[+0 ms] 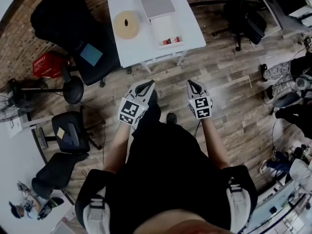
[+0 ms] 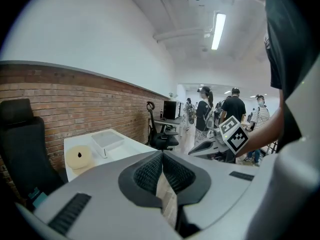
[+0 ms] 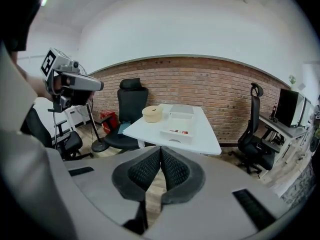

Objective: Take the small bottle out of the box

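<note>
**Approach not begun**

Left claw [image 1: 147, 85] and right claw [image 1: 192, 84] are both fully closed and empty. They are held low, pointing at the counter [image 1: 192, 35] but well apart from it, apparently a ready stance. The bottle [image 1: 171, 41] lies at the near end of the open box [image 1: 165, 26].
</note>
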Motion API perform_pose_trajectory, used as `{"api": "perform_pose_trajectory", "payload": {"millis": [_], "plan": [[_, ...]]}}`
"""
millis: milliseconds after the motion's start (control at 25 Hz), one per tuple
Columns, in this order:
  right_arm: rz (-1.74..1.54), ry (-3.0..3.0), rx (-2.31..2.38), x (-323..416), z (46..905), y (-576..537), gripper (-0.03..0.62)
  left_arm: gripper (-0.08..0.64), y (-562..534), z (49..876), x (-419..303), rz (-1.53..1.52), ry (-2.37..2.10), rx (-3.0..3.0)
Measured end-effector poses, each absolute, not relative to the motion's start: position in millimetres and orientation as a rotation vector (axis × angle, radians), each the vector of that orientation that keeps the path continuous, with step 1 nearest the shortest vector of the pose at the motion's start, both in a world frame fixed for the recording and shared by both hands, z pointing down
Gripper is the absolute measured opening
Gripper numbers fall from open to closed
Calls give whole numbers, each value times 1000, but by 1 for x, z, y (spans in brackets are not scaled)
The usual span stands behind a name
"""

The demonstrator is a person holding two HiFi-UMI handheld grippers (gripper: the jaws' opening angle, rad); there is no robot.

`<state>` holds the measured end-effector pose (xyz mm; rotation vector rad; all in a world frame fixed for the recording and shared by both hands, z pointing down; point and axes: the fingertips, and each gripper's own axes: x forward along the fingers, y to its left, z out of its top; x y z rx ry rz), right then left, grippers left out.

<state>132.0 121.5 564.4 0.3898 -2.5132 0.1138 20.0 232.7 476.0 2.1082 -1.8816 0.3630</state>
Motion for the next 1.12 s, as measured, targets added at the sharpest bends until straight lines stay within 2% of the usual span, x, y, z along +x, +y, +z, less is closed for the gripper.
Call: {"api": "perform_pose_trajectory", "payload": {"millis": [1120], "plan": [[138,-2472,676,66,568,108,-2,21,197,483,-78,375,-1712,2316]]}}
